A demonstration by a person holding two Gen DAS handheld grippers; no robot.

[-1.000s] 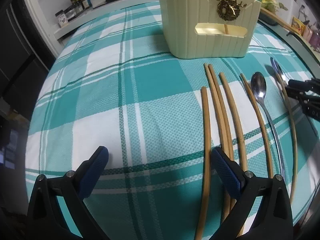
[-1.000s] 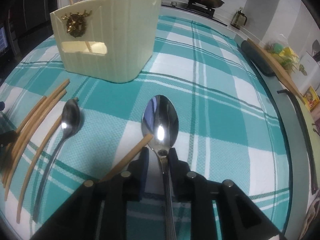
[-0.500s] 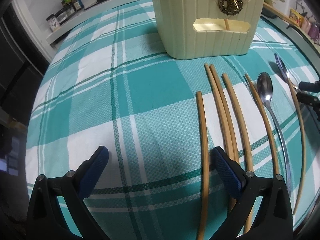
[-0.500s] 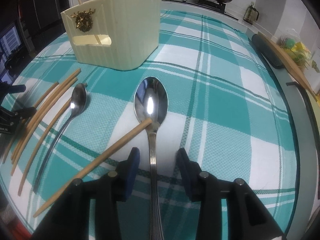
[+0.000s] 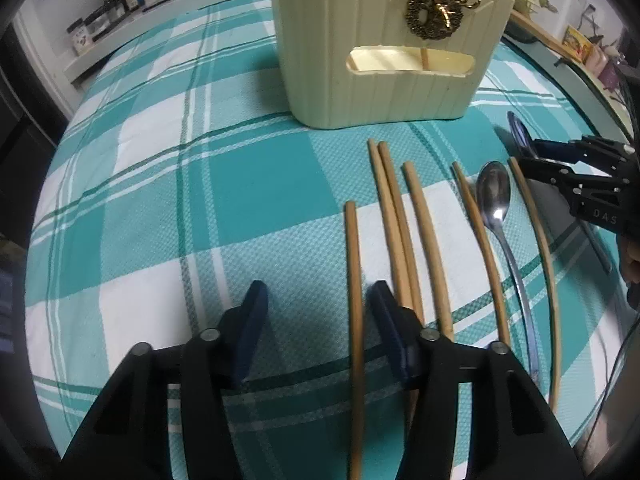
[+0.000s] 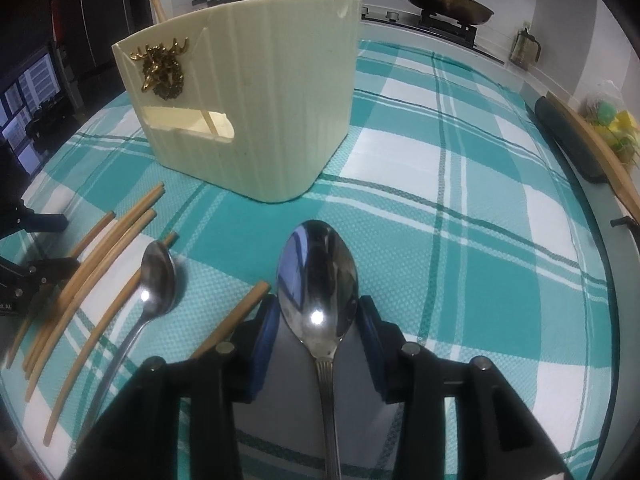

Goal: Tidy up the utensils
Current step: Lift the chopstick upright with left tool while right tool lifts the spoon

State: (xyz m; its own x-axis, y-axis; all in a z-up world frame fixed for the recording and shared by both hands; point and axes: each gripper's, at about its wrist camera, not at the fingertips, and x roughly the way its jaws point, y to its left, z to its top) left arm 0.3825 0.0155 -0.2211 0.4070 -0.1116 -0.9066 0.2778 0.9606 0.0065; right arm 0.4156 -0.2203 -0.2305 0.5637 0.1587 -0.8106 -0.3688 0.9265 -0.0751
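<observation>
Chopsticks first: our left gripper (image 5: 316, 334) is closing around the leftmost chopstick (image 5: 354, 300) between its jaws, while our right gripper (image 6: 318, 334) straddles the big spoon (image 6: 318, 276), jaws narrow, not yet pinching.

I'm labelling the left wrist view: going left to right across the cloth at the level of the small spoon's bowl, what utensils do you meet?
Lone chopstick → touching pair of chopsticks → single chopstick → thin chopstick → small spoon → last chopstick → right gripper.
</observation>
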